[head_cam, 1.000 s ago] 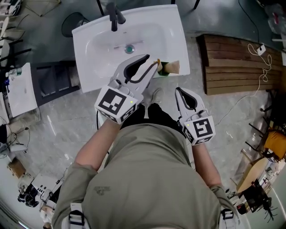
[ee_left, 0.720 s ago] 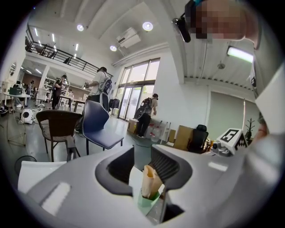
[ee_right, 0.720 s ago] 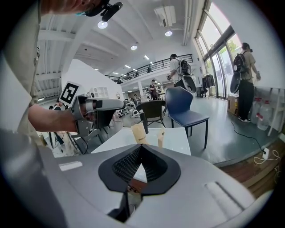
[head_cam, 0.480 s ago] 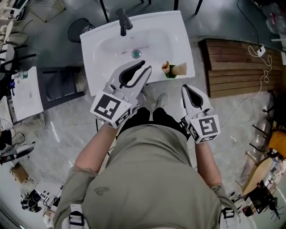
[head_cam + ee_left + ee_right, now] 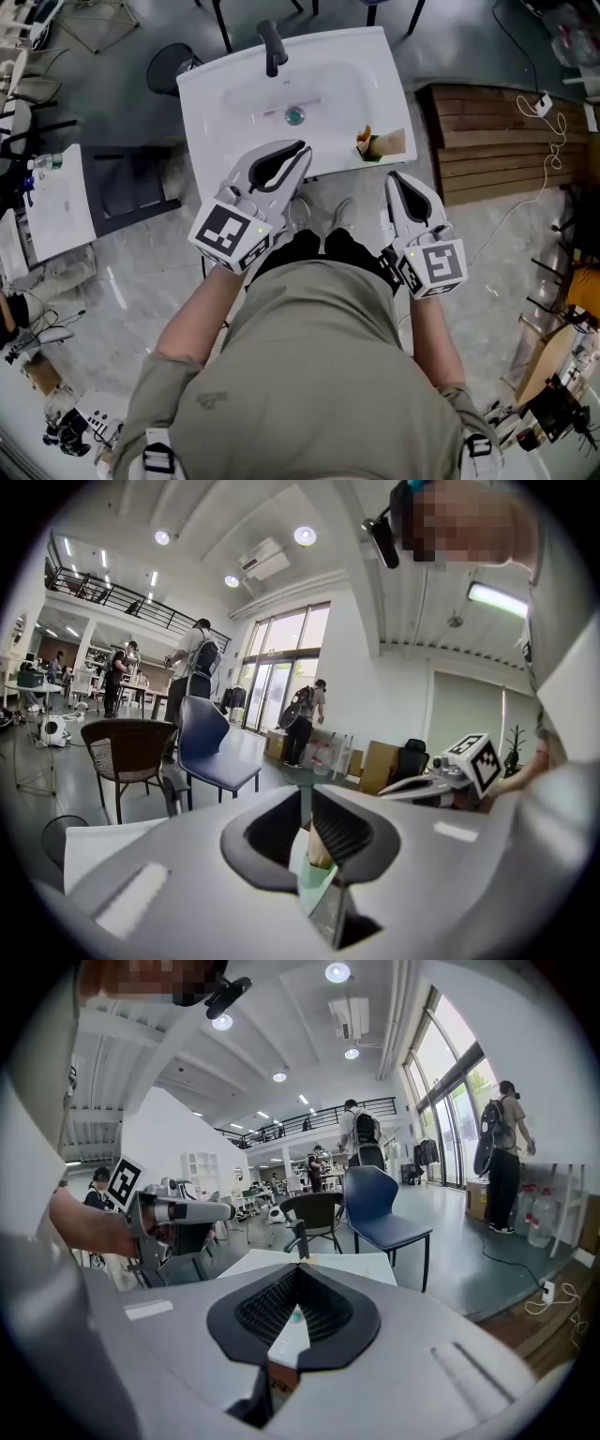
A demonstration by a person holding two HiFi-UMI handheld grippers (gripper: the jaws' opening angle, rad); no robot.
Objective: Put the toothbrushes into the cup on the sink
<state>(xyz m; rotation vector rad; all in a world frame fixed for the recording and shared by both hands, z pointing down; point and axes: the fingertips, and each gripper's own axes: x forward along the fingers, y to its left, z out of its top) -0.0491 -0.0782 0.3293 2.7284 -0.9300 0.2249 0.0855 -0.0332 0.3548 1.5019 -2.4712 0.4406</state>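
Surface: white sink (image 5: 216,103) stood on a grey stone floor (image 5: 141,272).
Room: open hall with chairs (image 5: 131,757) and distant people (image 5: 192,667).
Counts: one sink, one tap (image 5: 272,47), one cup (image 5: 380,145), two grippers.
Cup: sat on the sink's front right corner; toothbrush count unreadable.
Left gripper (image 5: 302,150): jaws pressed together, empty, above the sink's front edge.
Right gripper (image 5: 394,176): jaws pressed together, empty, short of the sink.

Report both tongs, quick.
Left tongs: closed, holding nothing.
Right tongs: closed, holding nothing.
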